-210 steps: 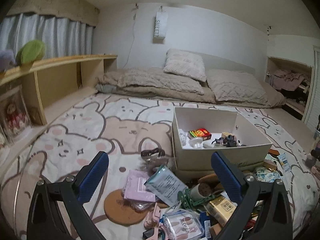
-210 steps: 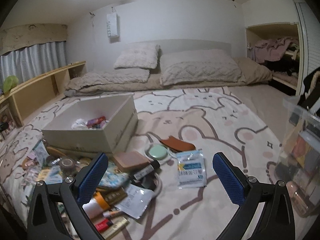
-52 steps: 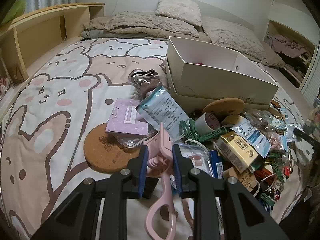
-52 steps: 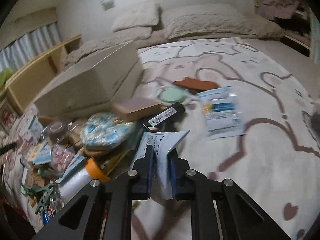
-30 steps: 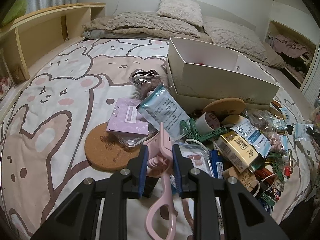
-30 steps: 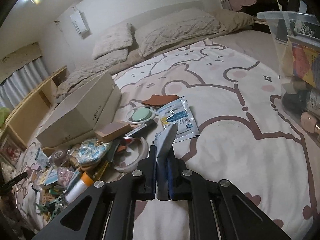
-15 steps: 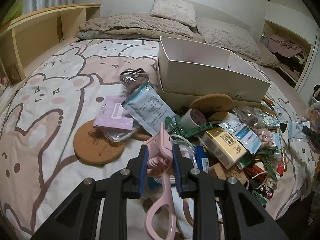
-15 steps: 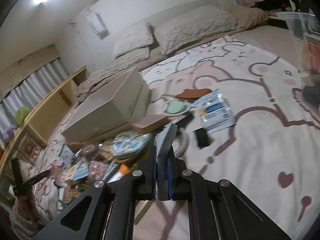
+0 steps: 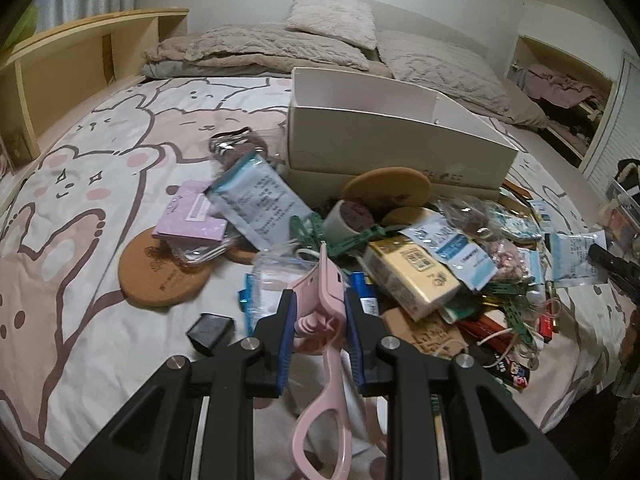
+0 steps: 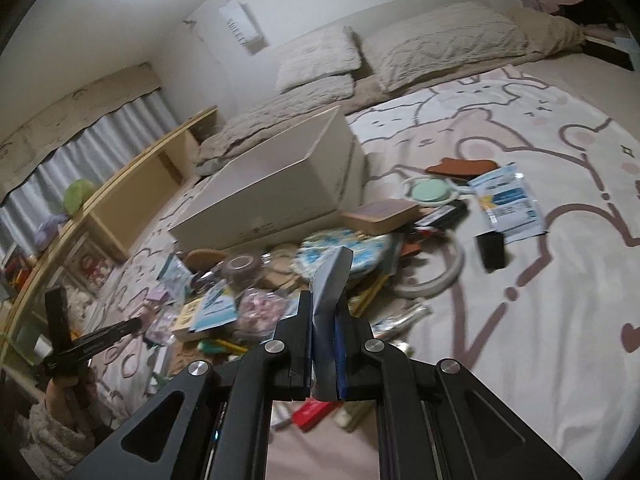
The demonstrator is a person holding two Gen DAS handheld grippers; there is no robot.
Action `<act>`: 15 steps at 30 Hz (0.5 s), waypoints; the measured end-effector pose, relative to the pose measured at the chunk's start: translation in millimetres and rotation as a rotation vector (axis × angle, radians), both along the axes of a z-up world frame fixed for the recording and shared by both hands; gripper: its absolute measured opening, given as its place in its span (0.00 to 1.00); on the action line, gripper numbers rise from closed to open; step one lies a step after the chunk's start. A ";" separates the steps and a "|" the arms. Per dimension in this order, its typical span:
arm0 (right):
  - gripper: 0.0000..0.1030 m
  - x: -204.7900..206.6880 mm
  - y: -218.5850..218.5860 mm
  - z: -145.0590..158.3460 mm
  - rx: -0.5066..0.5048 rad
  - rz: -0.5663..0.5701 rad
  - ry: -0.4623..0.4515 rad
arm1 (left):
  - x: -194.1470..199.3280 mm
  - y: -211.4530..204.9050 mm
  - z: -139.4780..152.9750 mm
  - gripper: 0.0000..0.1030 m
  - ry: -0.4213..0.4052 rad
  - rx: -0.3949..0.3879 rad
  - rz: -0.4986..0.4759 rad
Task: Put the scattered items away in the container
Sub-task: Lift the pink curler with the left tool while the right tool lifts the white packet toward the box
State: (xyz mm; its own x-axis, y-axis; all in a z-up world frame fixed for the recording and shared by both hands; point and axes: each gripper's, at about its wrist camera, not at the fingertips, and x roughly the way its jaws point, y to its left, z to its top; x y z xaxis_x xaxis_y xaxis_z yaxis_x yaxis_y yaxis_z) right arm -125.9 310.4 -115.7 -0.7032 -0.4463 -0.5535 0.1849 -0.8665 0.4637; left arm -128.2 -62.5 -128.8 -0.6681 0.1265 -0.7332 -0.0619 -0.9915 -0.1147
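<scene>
My left gripper (image 9: 320,304) is shut on a pink eyelash curler (image 9: 326,320) and holds it above the pile of scattered items (image 9: 420,264) on the bed. The white open box (image 9: 384,136) stands just beyond the pile. My right gripper (image 10: 325,312) is shut on a thin white-and-blue packet (image 10: 330,284), held edge-on above the pile (image 10: 256,292); the box (image 10: 280,188) is ahead to the left. In the left wrist view the right gripper's packet (image 9: 576,256) shows at far right.
A cork coaster (image 9: 164,276), a purple pack (image 9: 192,216) and a small black block (image 9: 210,330) lie left of the pile. A white ring (image 10: 436,276), a green compact (image 10: 428,192) and a blue sachet (image 10: 508,204) lie right of the box. Pillows are at the back, a wooden shelf at left.
Both grippers stay shut on their items. The left gripper has shifted left and lower over the pile. The right gripper has swung left toward the pile and box.
</scene>
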 end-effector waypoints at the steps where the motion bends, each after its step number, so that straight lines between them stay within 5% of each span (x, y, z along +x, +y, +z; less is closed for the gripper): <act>1: 0.09 0.6 -5.3 0.7 -0.001 0.014 0.001 | 0.6 3.4 1.2 0.23 0.003 0.000 -0.007; 15: 0.09 1.4 -69.2 17.7 -0.007 0.173 0.020 | 3.9 52.2 15.8 0.23 0.014 0.035 -0.102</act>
State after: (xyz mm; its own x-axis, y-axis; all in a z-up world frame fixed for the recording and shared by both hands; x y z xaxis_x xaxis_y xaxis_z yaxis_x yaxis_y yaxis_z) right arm -124.5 241.3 -98.0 -0.6264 -0.5654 -0.5365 0.3399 -0.8176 0.4647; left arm -124.4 -10.3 -112.9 -0.6604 0.2198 -0.7180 -0.1646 -0.9753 -0.1472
